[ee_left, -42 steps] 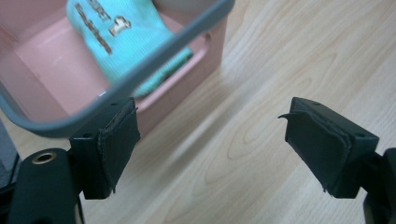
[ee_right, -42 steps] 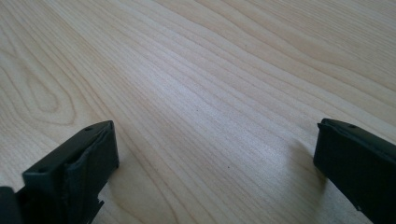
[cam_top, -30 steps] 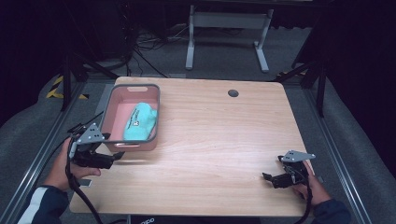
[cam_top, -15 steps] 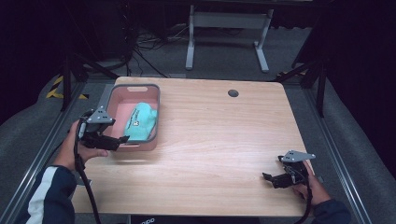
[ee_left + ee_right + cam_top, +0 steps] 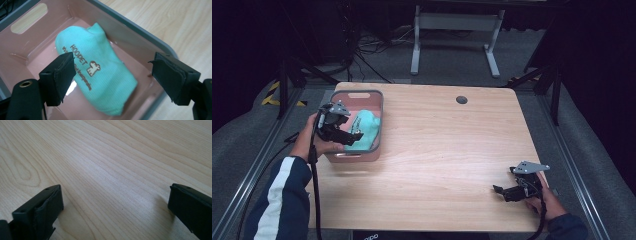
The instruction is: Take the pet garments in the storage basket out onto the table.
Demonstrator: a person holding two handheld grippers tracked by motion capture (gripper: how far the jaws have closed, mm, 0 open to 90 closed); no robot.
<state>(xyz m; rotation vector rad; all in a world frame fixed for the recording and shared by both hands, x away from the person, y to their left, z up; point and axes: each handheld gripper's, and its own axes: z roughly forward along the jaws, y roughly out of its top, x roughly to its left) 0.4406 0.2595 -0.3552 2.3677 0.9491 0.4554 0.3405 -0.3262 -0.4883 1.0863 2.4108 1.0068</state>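
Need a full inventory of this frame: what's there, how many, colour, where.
Pink plastic bin with grey rim: 1, pink and grey, table's left side.
Mint green knit sock with brown print: 1, mint green, lying in the bin.
Light wooden table: 1, pale wood, with a dark round hole near its far edge.
Left gripper: 1, black, open over the sock.
Right gripper: 1, black, open, low at the near right corner.

table (image 5: 437, 150): light wood | pink bin (image 5: 374, 130): far-left corner | dark hole (image 5: 461, 100): far edge
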